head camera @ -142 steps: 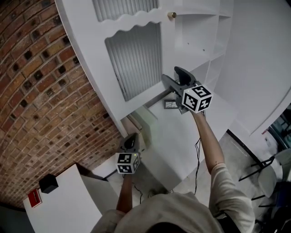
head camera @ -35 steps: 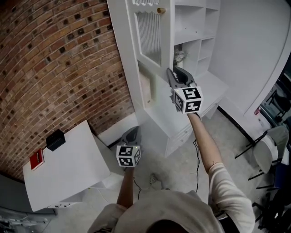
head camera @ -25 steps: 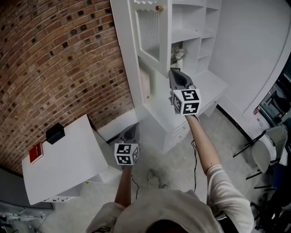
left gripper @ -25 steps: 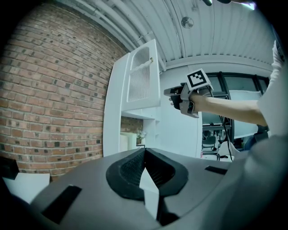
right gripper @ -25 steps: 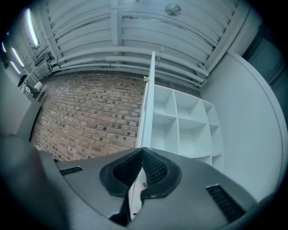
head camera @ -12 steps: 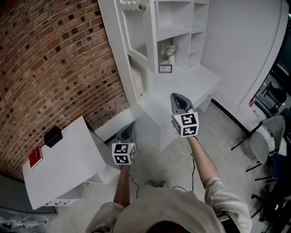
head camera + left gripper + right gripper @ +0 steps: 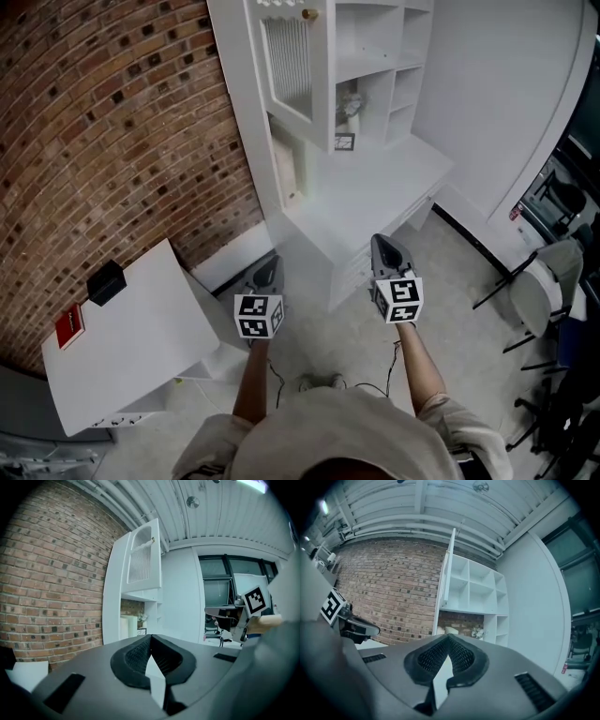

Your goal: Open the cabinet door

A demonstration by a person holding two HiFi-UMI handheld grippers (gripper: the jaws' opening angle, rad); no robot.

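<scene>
The tall white cabinet's upper door point(image 7: 295, 70), with a ribbed glass panel and a brass knob point(image 7: 307, 14), stands swung out from the open shelves point(image 7: 375, 56). My right gripper point(image 7: 382, 246) hangs low in front of the cabinet's desk, well clear of the door, shut with nothing in it. My left gripper point(image 7: 267, 272) is level with it to the left, also shut and empty. In the left gripper view the left gripper point(image 7: 150, 638) points at the door point(image 7: 144, 557). From the right gripper point(image 7: 448, 637), the door point(image 7: 446, 571) is seen edge-on.
A brick wall point(image 7: 112, 141) runs behind the cabinet. A white table point(image 7: 141, 347) at lower left carries a black box point(image 7: 105, 281) and a red item point(image 7: 67, 326). A small vase point(image 7: 349, 108) and a picture frame point(image 7: 344, 142) stand in the cabinet. Chairs point(image 7: 544, 291) are at right.
My right gripper has dropped and drawn back from the door to hang beside the left one. The door stays swung open. The left gripper has hardly moved.
</scene>
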